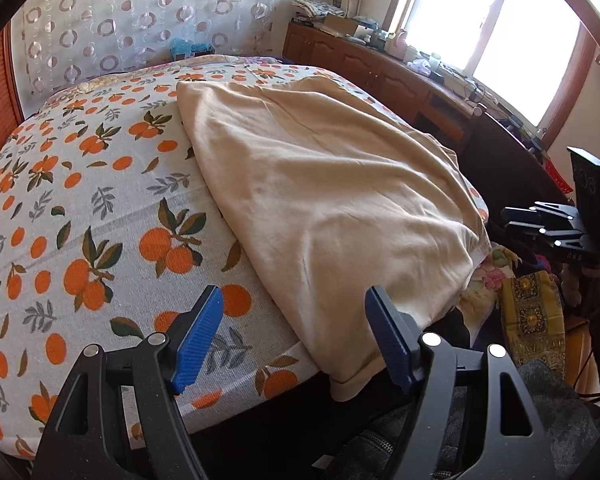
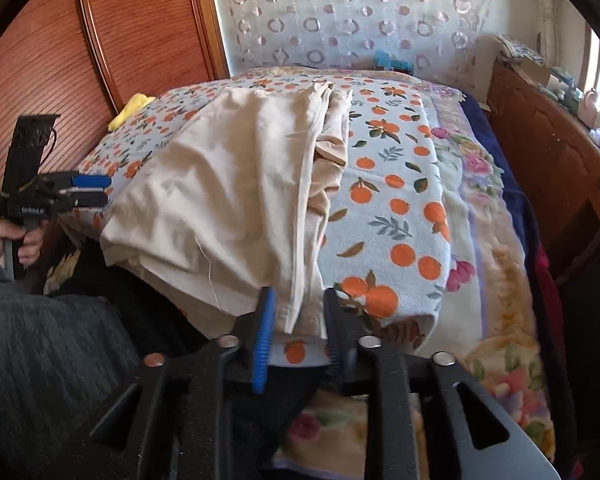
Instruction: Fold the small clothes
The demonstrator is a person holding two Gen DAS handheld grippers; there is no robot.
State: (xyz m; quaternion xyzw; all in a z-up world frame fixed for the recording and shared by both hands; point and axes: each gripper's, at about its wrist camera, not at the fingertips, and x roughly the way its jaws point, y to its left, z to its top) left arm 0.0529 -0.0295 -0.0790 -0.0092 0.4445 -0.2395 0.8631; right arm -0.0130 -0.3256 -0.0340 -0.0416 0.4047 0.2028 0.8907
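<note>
A beige garment (image 1: 320, 200) lies folded lengthwise on the orange-print sheet (image 1: 80, 208), its near end hanging over the bed's front edge. My left gripper (image 1: 296, 308) is open at the garment's near left corner; one blue pad is over the sheet, the other over the cloth's hem. In the right wrist view the garment (image 2: 228, 200) shows layered folds along its right side. My right gripper (image 2: 300, 312) has its jaws part open around the near end of that folded edge, and the pads do not pinch it. The left gripper (image 2: 88, 190) also shows at that view's left, and the right gripper (image 1: 540, 224) at the left wrist view's right.
A floral blanket (image 2: 492, 240) lies beside the sheet (image 2: 396, 200). A wooden cabinet (image 1: 360, 64) with clutter runs under the window. A wooden wardrobe (image 2: 60, 60) stands on the left of the bed. A yellow item (image 2: 134, 110) lies at the far left corner. A grey sleeve (image 2: 40, 360) is near.
</note>
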